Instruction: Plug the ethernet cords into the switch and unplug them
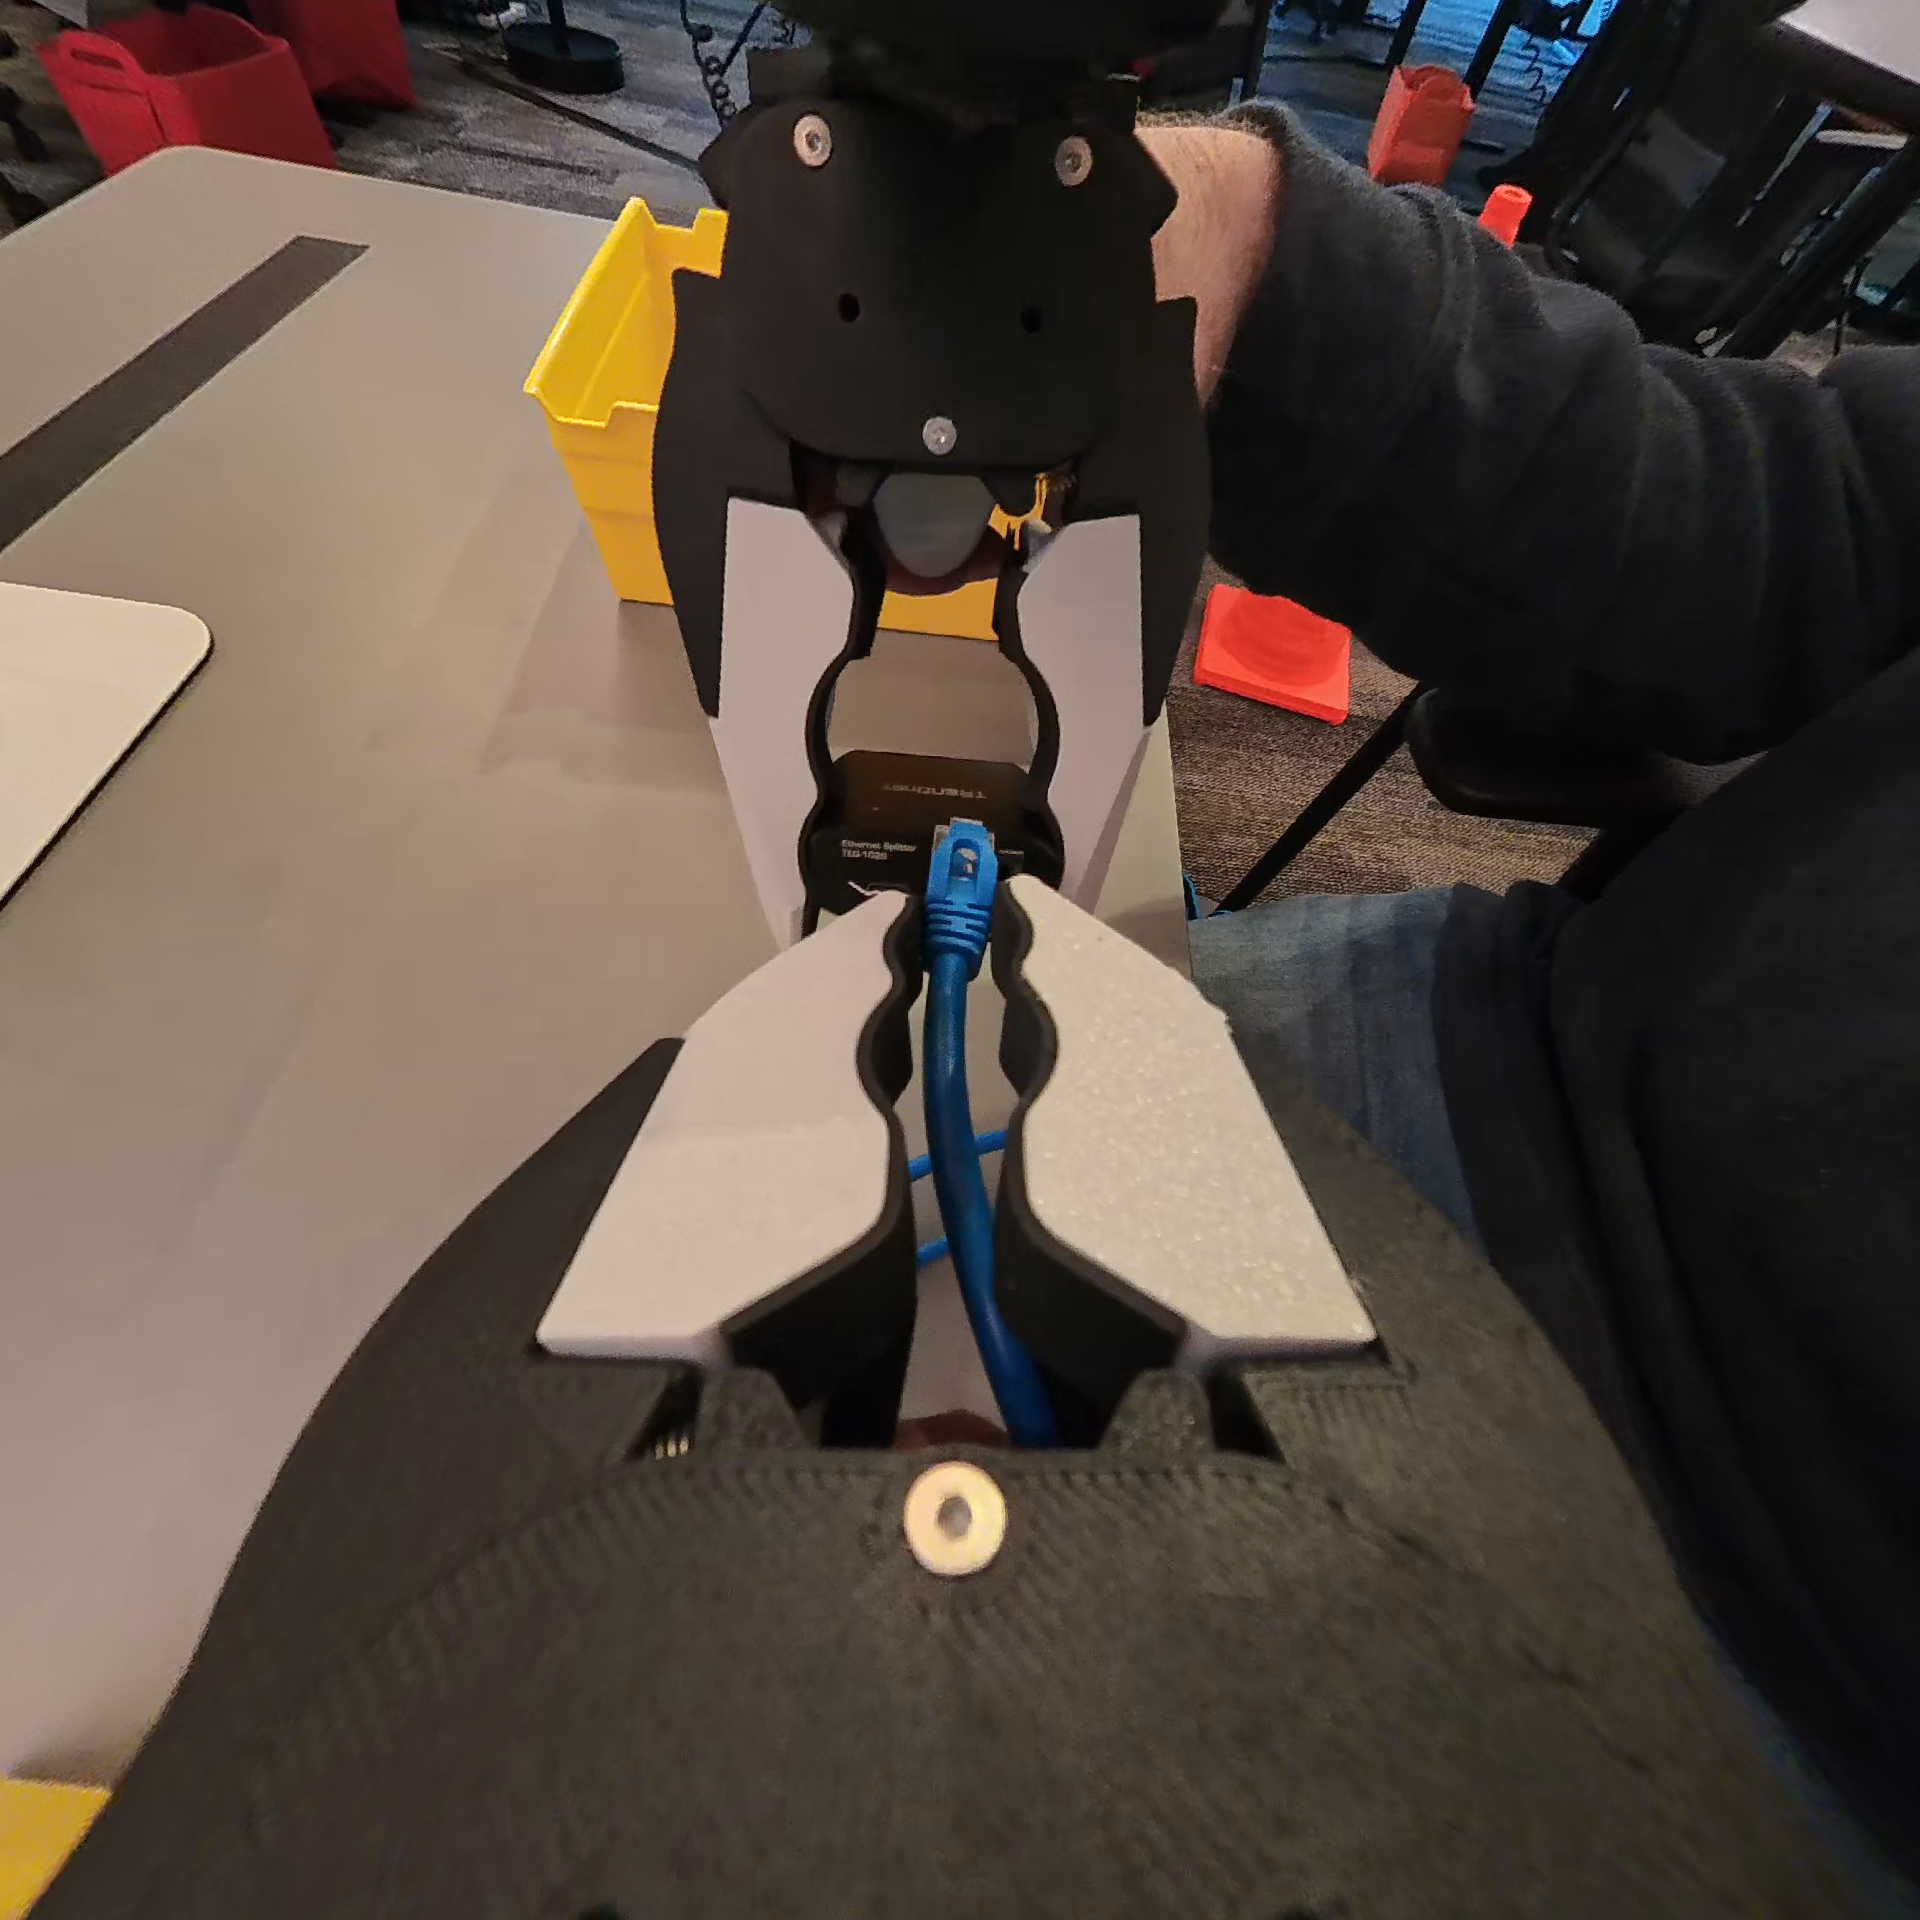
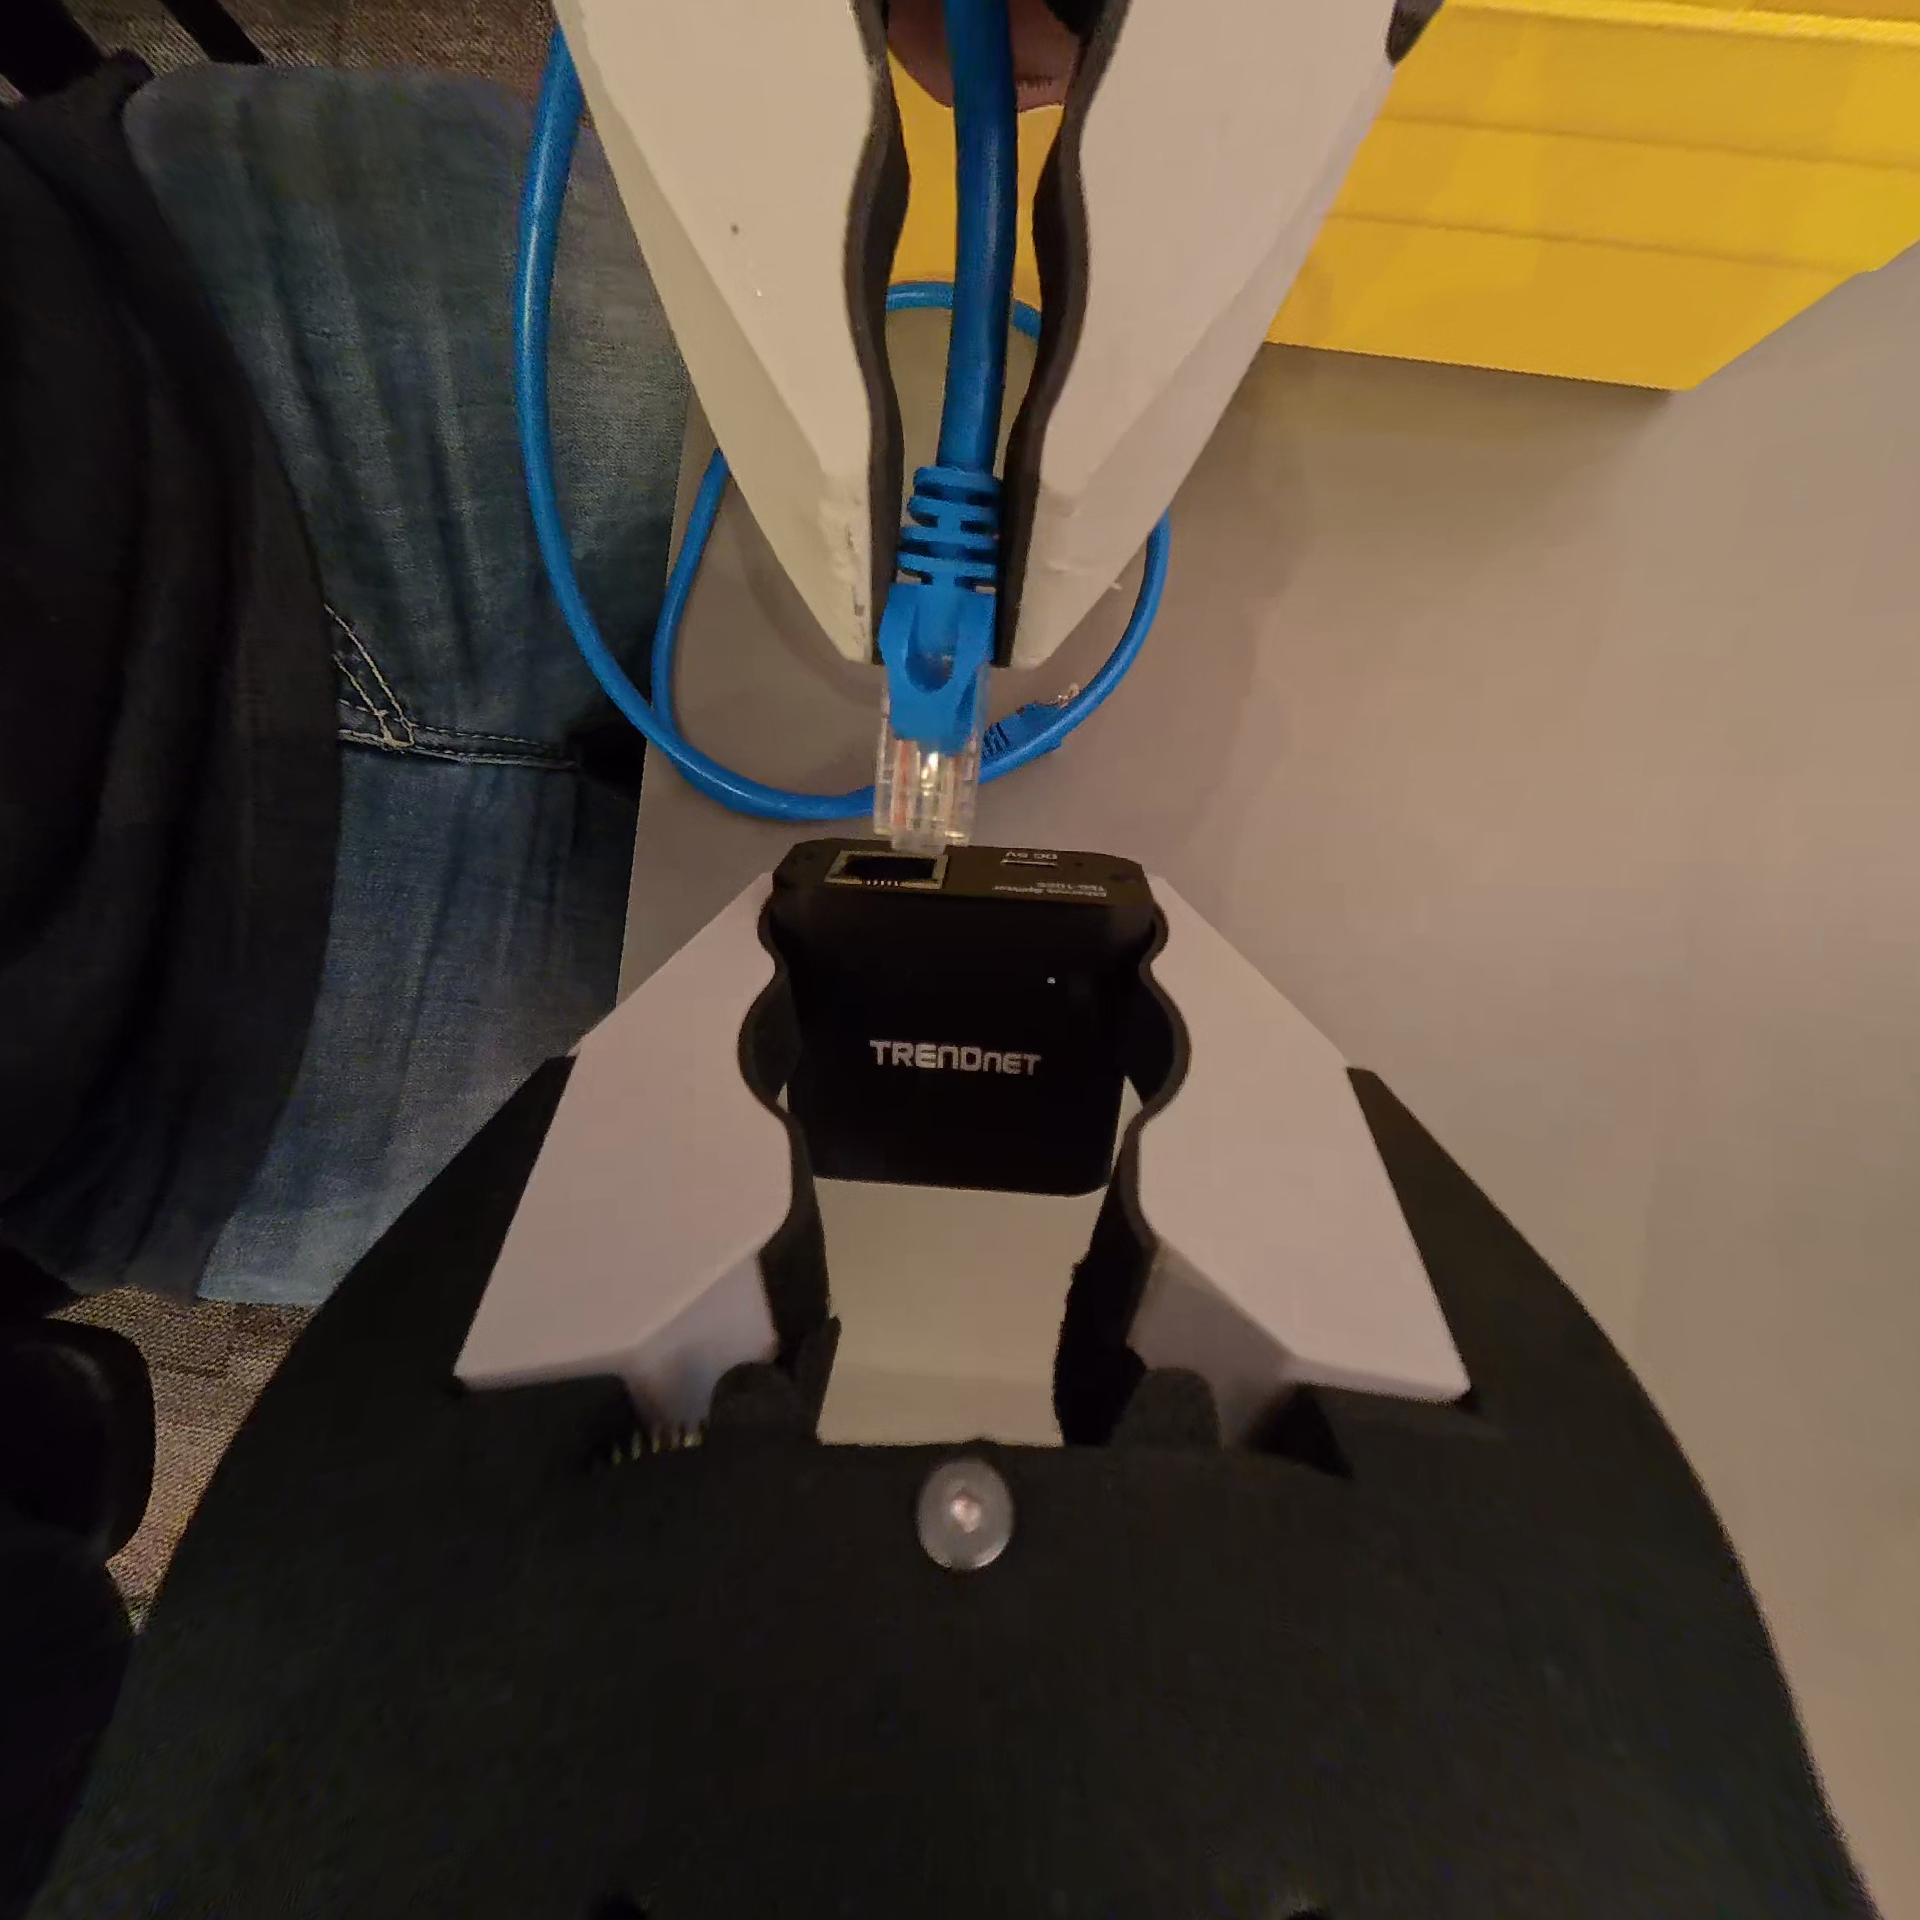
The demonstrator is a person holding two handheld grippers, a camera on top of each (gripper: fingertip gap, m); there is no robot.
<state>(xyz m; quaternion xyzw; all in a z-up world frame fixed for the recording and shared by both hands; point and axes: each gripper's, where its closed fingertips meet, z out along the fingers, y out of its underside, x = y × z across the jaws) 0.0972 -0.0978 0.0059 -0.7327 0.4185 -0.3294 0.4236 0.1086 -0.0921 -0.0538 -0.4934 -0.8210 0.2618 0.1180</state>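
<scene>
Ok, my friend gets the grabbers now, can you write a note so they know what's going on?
Left gripper: shut on the blue cord just behind its plug.
Right gripper: shut on the black switch, jaws on its two sides.
Where: both are held near the table edge; the plug tip sits right at the open port, not in. The cord's slack loops on the table. A yellow bin stands behind.
Done: plug lined up.
Left: push it in, then pull it out.
</scene>
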